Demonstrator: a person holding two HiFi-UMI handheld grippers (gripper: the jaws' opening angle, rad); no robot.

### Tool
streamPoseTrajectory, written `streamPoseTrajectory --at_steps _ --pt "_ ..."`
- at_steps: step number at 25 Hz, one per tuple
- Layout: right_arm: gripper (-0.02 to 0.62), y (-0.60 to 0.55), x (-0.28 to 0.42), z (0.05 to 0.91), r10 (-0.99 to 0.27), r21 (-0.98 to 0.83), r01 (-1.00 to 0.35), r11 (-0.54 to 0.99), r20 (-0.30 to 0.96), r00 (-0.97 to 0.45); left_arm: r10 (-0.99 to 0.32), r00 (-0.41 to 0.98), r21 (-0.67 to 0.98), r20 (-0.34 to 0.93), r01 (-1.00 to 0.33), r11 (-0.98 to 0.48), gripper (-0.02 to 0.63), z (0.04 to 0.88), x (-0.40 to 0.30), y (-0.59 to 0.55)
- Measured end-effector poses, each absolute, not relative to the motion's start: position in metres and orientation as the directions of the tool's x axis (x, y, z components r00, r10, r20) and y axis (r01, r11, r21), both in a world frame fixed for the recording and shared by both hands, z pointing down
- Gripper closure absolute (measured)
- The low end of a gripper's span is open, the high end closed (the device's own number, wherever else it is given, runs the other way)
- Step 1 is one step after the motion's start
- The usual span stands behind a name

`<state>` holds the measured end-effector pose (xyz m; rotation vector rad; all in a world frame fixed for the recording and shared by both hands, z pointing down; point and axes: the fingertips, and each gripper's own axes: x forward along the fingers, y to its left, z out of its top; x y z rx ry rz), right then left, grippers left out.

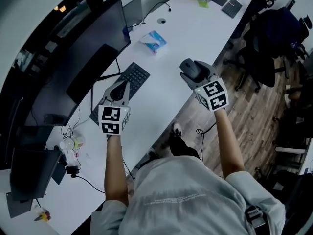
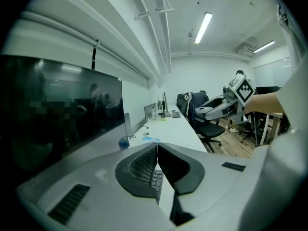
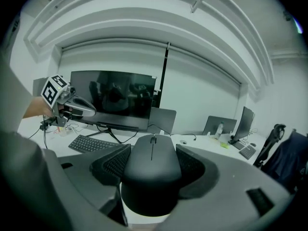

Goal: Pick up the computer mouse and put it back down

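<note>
In the head view the right gripper [image 1: 191, 71] holds the black computer mouse [image 1: 194, 67], apparently lifted above the white desk [image 1: 183, 31] near its front edge. The left gripper [image 1: 121, 86] hangs over the keyboard [image 1: 133, 77]. In the left gripper view its jaws are pressed together, with nothing between them. In the right gripper view the jaws pinch the mouse by both long sides. It seems light and stiff, but its smooth shell could slip, so the sides near the middle are the good place to hold it.

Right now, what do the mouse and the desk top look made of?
Mouse: looks like matte black plastic, smooth, dull sheen, moulded centre seam. Desk top: smooth white surface, probably laminate; the even, faint glare leaves that open.
</note>
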<state>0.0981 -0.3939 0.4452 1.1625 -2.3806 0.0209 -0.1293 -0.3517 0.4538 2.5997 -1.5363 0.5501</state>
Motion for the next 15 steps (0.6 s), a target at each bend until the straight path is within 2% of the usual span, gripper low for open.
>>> streamPoseTrajectory --at_steps 15 --pt "0.304 -0.461 0.088 0.566 -0.567 0.102 -0.645 0.757 0.592 -0.573 -0.785 0.369 -0.051 0.498 -0.891 -0.451 0.592 0.545 -0.115 -0.402"
